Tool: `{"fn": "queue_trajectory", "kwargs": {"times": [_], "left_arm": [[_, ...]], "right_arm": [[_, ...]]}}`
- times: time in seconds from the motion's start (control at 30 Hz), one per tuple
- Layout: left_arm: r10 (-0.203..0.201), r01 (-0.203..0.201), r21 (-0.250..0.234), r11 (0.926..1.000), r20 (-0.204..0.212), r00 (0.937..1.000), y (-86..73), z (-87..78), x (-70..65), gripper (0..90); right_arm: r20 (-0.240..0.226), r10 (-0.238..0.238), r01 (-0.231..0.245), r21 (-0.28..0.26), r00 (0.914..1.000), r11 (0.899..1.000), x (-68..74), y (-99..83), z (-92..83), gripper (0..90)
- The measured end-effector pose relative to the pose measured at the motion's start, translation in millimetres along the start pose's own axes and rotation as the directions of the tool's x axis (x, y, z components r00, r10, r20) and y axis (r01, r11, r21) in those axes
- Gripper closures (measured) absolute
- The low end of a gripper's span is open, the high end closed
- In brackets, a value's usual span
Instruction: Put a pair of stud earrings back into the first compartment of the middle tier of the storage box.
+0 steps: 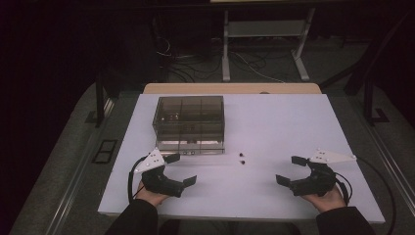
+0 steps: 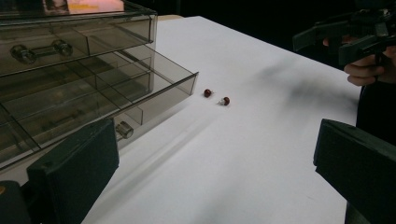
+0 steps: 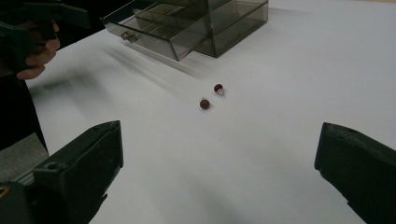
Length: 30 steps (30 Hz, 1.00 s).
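High view: two small dark red beads are seen lying at the middle of the frame on the white table, just right of the smoky plastic drawer box, whose bottom drawer is pulled out. Both the left gripper at lower left and the right gripper at lower right are held wide open and empty. The beads lie between them, lined up front to back, about equally near either, so no nearer hand can be judged.
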State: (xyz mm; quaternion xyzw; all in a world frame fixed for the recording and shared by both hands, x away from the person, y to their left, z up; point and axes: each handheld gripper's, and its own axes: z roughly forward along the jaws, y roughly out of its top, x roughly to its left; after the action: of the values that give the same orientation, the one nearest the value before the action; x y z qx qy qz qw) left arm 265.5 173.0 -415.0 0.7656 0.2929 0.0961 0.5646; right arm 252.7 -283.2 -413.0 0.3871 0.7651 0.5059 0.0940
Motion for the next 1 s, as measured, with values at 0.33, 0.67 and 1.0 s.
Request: {"fn": "queue_trajectory", "kwargs": {"times": [0.33, 0.67, 1.0], "left_arm": [[-0.006, 0.006, 0.003, 1.0, 0.001, 1.0, -0.7, 0.4, -1.1, 0.0], [-0.023, 0.023, -0.013, 0.9997, -0.011, 0.9997, -1.1, -2.5, -0.4, 0.0], [-0.037, 0.036, -0.022, 0.9991, -0.01, 0.9993, -1.9, -3.8, -1.7, 0.0]], "right_arm": [[0.005, 0.004, -0.005, 0.006, 1.0, 1.0, -0.1, 0.4, -1.4, 0.5], [0.002, 0.01, -0.01, 0.026, 1.0, 1.0, 0.9, 4.9, -1.2, 0.5], [-0.009, -0.015, 0.016, 0.088, 0.9998, 0.996, 1.0, 18.2, -1.4, 0.4]]}}
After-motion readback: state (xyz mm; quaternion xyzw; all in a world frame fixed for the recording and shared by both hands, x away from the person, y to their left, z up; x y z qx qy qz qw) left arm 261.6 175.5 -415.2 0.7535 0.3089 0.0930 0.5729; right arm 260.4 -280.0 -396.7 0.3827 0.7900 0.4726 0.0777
